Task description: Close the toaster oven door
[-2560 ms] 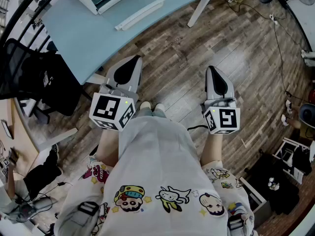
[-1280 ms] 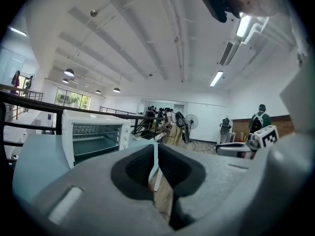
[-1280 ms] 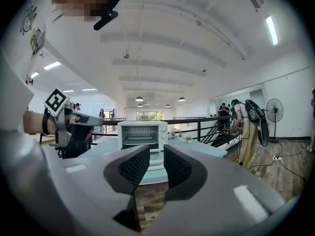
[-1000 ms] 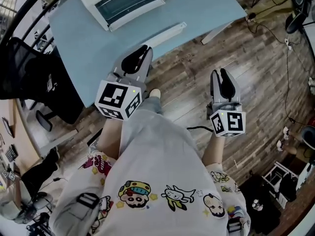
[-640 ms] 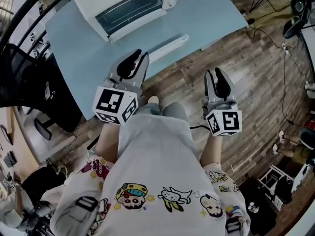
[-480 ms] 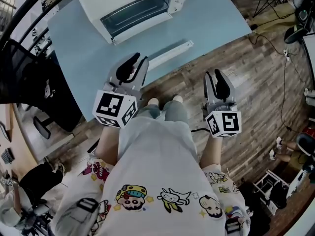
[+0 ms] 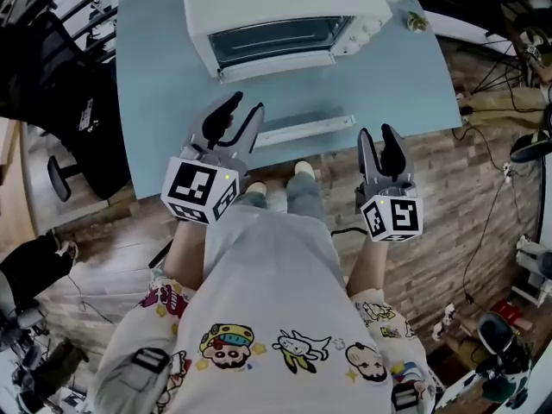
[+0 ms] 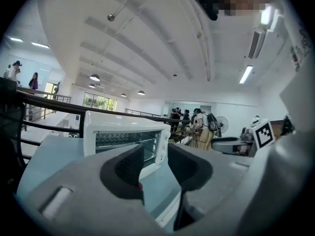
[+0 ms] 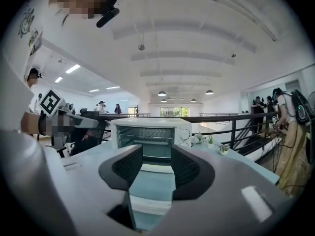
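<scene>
A white toaster oven [image 7: 285, 11] stands at the back of the light blue table [image 7: 155, 84]. Its door is down flat toward me, with the white front bar [image 7: 306, 130] near the table's front edge. The oven's cavity shows in the left gripper view [image 8: 123, 136] and the right gripper view [image 9: 150, 132]. My left gripper [image 7: 244, 110] hovers just left of the bar, its jaws opening with nothing between them [image 8: 155, 163]. My right gripper [image 7: 377, 136] hangs by the bar's right end, its jaws also opening and empty [image 9: 156, 163].
A black office chair [image 7: 60, 76] stands left of the table. Small potted plants [image 7: 414, 20] sit at the table's back right corner. Cables [image 7: 509, 136] run over the wood floor on the right. A black railing [image 9: 236, 117] runs behind the table.
I have come up to the table, and the whole oven is now in view. Both grippers now reach over the table's front edge, and their jaws have spread wider.
</scene>
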A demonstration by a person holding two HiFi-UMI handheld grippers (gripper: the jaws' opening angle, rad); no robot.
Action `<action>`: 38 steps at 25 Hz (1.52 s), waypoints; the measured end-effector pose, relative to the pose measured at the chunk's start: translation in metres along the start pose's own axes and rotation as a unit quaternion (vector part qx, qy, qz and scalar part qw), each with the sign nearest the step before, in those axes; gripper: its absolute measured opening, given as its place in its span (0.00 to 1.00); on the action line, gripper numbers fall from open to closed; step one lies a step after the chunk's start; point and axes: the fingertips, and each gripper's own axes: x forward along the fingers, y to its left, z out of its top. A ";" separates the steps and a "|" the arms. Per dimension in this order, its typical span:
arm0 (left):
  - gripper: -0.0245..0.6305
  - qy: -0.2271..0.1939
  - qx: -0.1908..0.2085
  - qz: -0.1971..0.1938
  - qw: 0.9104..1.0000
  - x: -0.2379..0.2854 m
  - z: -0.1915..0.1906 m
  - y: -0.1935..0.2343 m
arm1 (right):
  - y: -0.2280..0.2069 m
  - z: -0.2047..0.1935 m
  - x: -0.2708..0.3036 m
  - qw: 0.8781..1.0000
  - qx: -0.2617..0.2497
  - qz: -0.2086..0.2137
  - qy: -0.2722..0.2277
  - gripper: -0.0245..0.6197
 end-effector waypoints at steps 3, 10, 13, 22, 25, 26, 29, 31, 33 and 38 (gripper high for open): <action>0.28 -0.010 -0.008 0.041 0.999 0.016 0.005 0.003 | -0.018 0.006 0.026 0.999 -0.006 0.044 0.001 0.33; 0.32 -0.032 -0.026 0.144 0.989 0.036 0.017 -0.003 | -0.048 0.020 0.067 0.988 -0.021 0.156 0.006 0.36; 0.32 -0.034 -0.033 0.188 0.981 0.035 0.014 -0.009 | -0.055 0.019 0.078 0.980 -0.024 0.199 0.011 0.36; 0.32 -0.036 -0.045 0.289 0.956 0.011 0.005 -0.021 | -0.049 0.014 0.091 0.955 -0.040 0.294 0.021 0.37; 0.32 -0.036 -0.047 0.296 0.953 0.004 0.003 -0.024 | -0.044 0.012 0.088 0.953 -0.038 0.300 0.021 0.37; 0.32 -0.036 -0.048 0.296 0.953 0.002 0.002 -0.024 | -0.042 0.011 0.088 0.953 -0.037 0.300 0.021 0.37; 0.32 -0.034 -0.050 0.296 0.953 0.000 -0.001 -0.021 | -0.034 0.009 0.089 0.954 -0.034 0.298 0.024 0.37; 0.32 -0.034 -0.053 0.296 0.953 -0.002 -0.004 -0.020 | -0.028 0.009 0.088 0.953 -0.035 0.301 0.026 0.37; 0.32 -0.031 -0.059 0.297 0.953 -0.003 -0.010 -0.018 | -0.024 0.009 0.086 0.951 -0.039 0.304 0.029 0.37; 0.32 -0.016 -0.072 0.298 0.952 -0.008 -0.029 -0.012 | -0.017 0.000 0.085 0.949 -0.045 0.308 0.042 0.37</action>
